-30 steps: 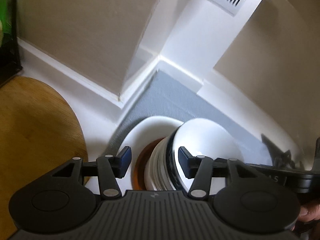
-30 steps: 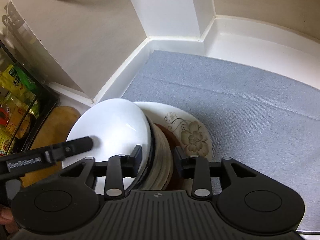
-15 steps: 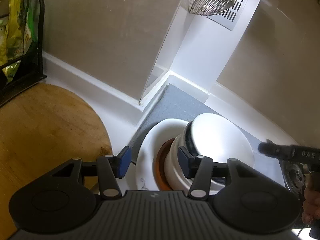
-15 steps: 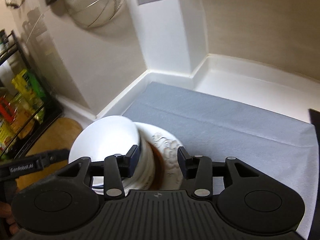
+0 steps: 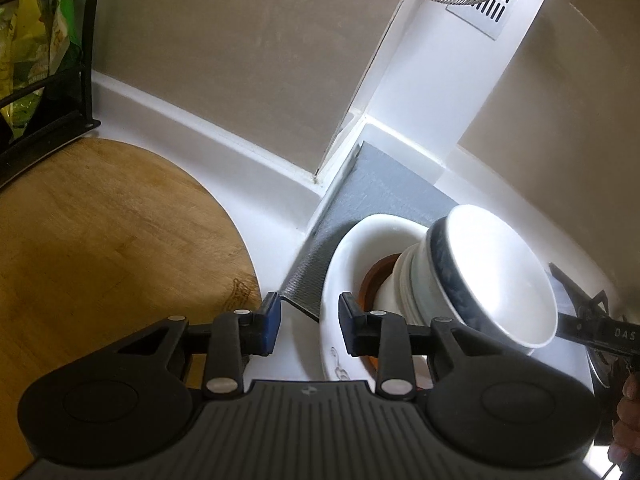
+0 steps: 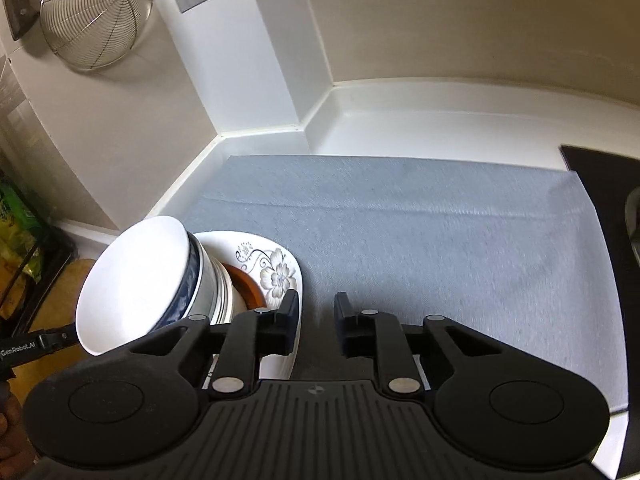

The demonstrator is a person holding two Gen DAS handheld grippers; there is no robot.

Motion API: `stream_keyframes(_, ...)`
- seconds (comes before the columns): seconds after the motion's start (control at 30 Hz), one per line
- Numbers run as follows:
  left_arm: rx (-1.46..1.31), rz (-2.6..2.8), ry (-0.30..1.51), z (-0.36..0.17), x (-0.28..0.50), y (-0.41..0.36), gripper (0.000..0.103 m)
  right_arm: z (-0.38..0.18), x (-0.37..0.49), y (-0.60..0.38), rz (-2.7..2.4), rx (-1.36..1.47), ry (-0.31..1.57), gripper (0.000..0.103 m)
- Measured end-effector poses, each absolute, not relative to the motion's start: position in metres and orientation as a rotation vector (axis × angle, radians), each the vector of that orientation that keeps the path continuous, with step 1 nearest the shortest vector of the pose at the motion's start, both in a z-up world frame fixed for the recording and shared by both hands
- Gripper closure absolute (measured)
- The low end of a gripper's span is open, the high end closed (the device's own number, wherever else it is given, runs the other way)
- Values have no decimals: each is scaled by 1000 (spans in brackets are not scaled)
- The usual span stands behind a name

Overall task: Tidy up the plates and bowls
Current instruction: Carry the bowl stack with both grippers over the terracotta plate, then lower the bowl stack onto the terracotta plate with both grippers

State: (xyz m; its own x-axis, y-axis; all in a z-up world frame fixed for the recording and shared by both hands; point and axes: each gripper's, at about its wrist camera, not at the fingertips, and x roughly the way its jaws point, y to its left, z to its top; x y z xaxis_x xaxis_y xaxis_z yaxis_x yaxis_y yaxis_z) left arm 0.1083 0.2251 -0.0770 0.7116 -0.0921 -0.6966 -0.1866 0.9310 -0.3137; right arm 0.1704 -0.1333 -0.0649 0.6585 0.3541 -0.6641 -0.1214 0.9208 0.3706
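Note:
A stack of bowls, topped by a white bowl with a blue band (image 5: 496, 272) (image 6: 136, 280), stands on a brown dish (image 5: 376, 276) (image 6: 248, 286) inside a white flowered plate (image 5: 340, 280) (image 6: 276, 272), all on a grey mat (image 6: 420, 232). My left gripper (image 5: 309, 324) is open and empty, just left of the plate's rim. My right gripper (image 6: 316, 328) is open and empty, over the mat just right of the plate. The right gripper's tip shows in the left wrist view (image 5: 596, 332).
A round wooden board (image 5: 92, 240) lies left of the mat. A black wire rack with green packets (image 5: 36, 60) stands at far left. A wire strainer (image 6: 96, 12) hangs on the wall. A black stove edge (image 6: 608, 208) lies right of the mat.
Both grippers have pulled back and away from the bowl stack to either side. The stack stays on the plate.

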Motion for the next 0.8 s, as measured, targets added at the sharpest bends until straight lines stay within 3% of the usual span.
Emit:
stream_keyframes(0.13,-383,47,817,-83,115,227,68,-71,169,-130,265,320,835,81)
stream_keyframes(0.33,-390,23,847,-91,127,224,68,-89,178,-122,269,359,910,70)
stream_keyframes(0.4,-392,15,862,-95,132,222,80,-94,182,-120,290,372,926,70)
stream_keyframes(0.5,-399,7,883,-100,139,222,85,-101,186,-114,310,376,953,70)
stream_keyframes(0.8,-405,-24,905,-106,150,221,85,-114,195,-103,348,372,1006,70)
